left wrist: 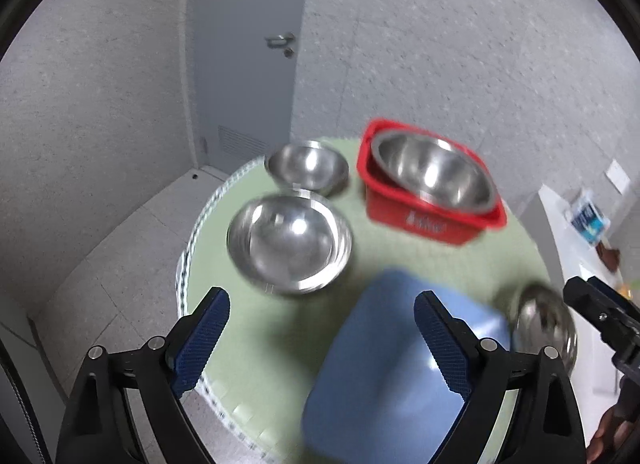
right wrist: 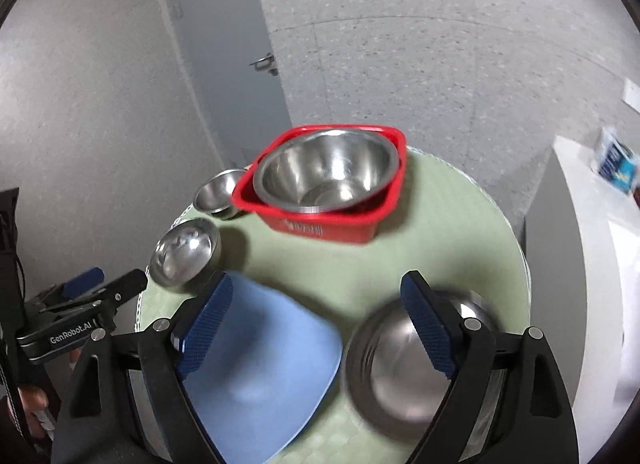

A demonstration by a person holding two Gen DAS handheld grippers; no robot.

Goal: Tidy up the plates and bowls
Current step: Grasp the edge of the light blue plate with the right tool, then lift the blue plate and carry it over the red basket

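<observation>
The blue plate [right wrist: 256, 368] lies at the near edge of the round table [right wrist: 452, 232], on its pale green cover, and it is blurred in both views. Just beside it, on its right, sits a steel bowl [right wrist: 400, 364], also smeared, close to the table's near rim. Across the table the red basket [right wrist: 320, 224] stands at the far side with a large steel bowl [right wrist: 324, 176] nested inside it, rim showing above the basket's walls. To the left of the basket, a small steel bowl [right wrist: 216, 194] rests at the table's far-left edge, and nearer along that same edge a medium steel bowl [right wrist: 184, 252] sits upright, apart from the plate.

The right gripper [right wrist: 316, 328] hangs above the plate and the near bowl with its blue-padded fingers spread wide, nothing between them; one finger overlaps the plate's left corner, the other the bowl's top. The left gripper [left wrist: 322, 340] is likewise spread wide and holds nothing, poised over the table's left side, the plate showing below its right finger [left wrist: 440, 344].

Beyond the table stand a grey door [left wrist: 244, 64] and a speckled wall [left wrist: 460, 64]. A white counter [right wrist: 600, 264] runs along the right.
</observation>
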